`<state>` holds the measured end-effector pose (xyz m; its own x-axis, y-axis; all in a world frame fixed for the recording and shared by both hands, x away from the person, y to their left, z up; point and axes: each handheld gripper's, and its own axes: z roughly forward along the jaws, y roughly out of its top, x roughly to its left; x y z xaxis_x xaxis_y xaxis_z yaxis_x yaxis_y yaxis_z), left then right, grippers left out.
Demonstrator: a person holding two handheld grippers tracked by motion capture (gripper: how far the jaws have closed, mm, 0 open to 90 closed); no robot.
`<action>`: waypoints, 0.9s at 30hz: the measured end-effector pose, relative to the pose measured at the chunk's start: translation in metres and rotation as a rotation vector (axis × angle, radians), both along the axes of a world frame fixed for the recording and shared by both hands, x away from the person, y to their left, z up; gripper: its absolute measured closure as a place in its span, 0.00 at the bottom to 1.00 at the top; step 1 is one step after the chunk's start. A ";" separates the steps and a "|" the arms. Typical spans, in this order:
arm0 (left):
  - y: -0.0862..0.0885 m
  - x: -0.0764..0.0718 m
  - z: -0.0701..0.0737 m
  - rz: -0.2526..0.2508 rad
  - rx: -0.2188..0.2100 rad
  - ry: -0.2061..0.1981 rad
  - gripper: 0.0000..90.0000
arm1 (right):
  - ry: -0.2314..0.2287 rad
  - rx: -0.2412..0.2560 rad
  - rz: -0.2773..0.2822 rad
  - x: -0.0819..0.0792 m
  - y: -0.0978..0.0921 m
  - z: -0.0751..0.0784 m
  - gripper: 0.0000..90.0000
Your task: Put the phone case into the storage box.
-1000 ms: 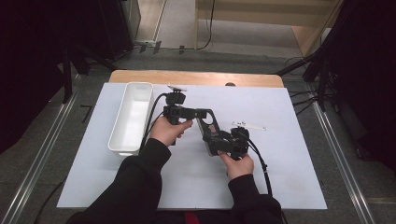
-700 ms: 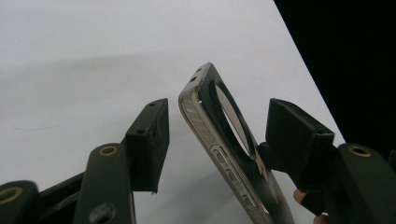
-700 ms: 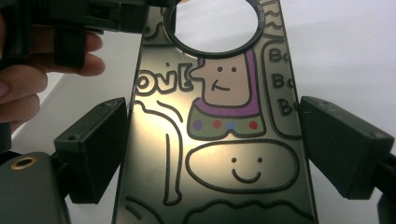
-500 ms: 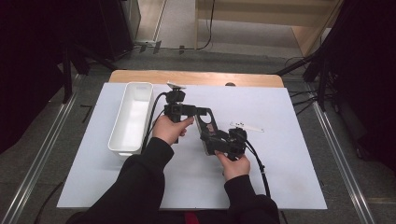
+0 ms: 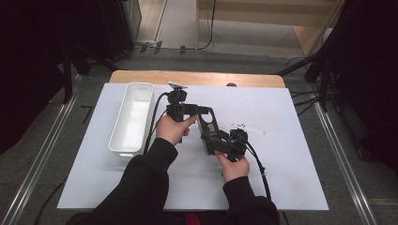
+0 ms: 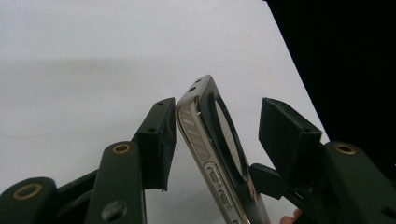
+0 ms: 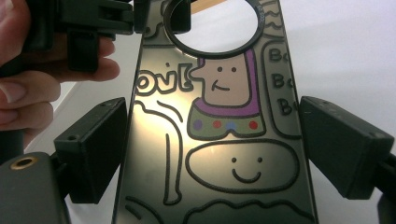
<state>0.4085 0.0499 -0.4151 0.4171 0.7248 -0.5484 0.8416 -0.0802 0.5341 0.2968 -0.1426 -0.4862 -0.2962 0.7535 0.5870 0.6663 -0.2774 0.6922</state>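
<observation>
My phone case [image 5: 209, 127] hangs above the middle of the white table sheet [image 5: 281, 187], well clear of the tray [image 5: 133, 117] and sheet edges, my left gripper [image 6: 217, 135] and right gripper [image 7: 212, 154] both parted around it, forearms converging from below.

1. A phone case [image 7: 219, 126] is printed with black-outlined cartoon figures, smiling faces and lettering on a glossy dark ground; purple, tan, red, blue and green accents are seen.
2. The phone's edge [image 6: 205, 154] is rendered in silver metal.
3. Both grippers are coloured black: left gripper [image 6: 215, 135], right gripper [image 7: 210, 144].
4. A tray [image 5: 133, 117] is shown in white.
5. The table [image 5: 281, 178] is covered in white.
</observation>
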 end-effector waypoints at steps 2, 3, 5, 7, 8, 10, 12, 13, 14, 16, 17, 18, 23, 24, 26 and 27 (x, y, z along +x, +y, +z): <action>0.000 0.000 0.000 0.002 0.000 -0.002 0.54 | -0.003 0.004 -0.004 0.000 0.000 0.000 0.12; 0.000 0.000 0.000 0.002 -0.002 -0.002 0.54 | -0.002 0.009 -0.006 0.000 0.000 0.000 0.12; 0.000 0.001 0.000 0.007 -0.005 -0.005 0.55 | -0.002 0.016 -0.013 0.000 0.000 -0.001 0.12; 0.000 0.001 -0.001 0.011 -0.016 0.000 0.56 | -0.003 0.019 -0.018 0.000 0.000 -0.001 0.12; 0.000 0.002 -0.001 0.011 -0.017 0.003 0.56 | -0.001 0.022 -0.017 -0.001 0.000 -0.002 0.12; 0.000 0.002 -0.001 0.013 -0.017 0.003 0.56 | -0.006 0.027 -0.024 -0.001 0.001 -0.002 0.12; 0.000 0.002 -0.002 0.010 -0.023 0.010 0.56 | -0.007 0.029 -0.028 -0.001 0.001 -0.002 0.12; 0.000 0.002 -0.002 0.008 -0.025 0.013 0.56 | -0.006 0.029 -0.029 -0.001 0.001 -0.002 0.12; 0.000 0.002 -0.002 0.010 -0.024 0.015 0.56 | -0.006 0.029 -0.030 -0.001 0.000 -0.002 0.12; 0.000 0.002 -0.002 0.013 -0.029 0.015 0.58 | -0.005 0.028 -0.034 -0.001 0.000 -0.002 0.12; 0.000 0.002 -0.002 0.020 -0.032 0.012 0.58 | -0.005 0.030 -0.032 -0.001 0.000 -0.003 0.12; 0.000 0.002 -0.001 0.022 -0.032 0.009 0.59 | -0.007 0.029 -0.034 -0.001 -0.001 -0.003 0.12; 0.001 0.002 -0.001 0.026 -0.046 0.020 0.64 | -0.003 0.034 -0.032 -0.002 0.000 -0.004 0.12; 0.001 0.002 -0.001 0.027 -0.045 0.024 0.66 | -0.001 0.032 -0.030 -0.002 0.000 -0.004 0.12; 0.001 0.002 -0.001 0.033 -0.049 0.024 0.70 | 0.000 0.032 -0.030 -0.002 0.000 -0.004 0.12; 0.002 0.003 -0.001 0.031 -0.058 0.030 0.71 | 0.000 0.034 -0.031 -0.002 -0.001 -0.004 0.12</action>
